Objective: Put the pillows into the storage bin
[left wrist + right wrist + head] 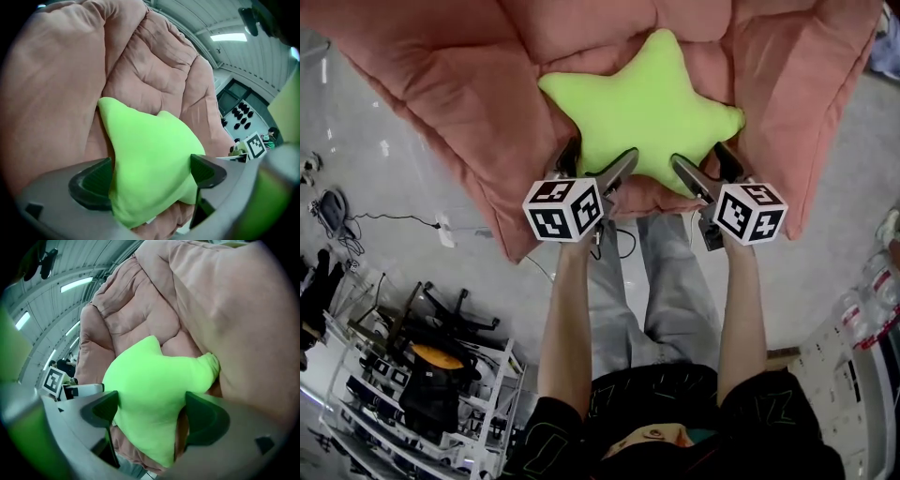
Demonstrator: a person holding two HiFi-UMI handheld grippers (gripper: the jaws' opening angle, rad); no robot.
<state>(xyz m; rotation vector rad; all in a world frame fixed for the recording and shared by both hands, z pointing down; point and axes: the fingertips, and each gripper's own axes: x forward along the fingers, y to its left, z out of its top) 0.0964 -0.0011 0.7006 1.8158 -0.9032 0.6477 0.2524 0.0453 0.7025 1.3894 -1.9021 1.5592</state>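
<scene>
Both grippers standing wide open: left gripper (600, 157) straddling the pillow's (647, 103) near-left point, right gripper (700, 157) straddling its near-right point, neither clamping. Pillow lying flat at quilt's (441, 75) near edge, directly ahead, equally near both.

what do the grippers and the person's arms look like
The left gripper and right gripper are both grey, with dark ribbed pads on the jaws and a white cube of black square markers. The person wears a black short-sleeved top.
</scene>
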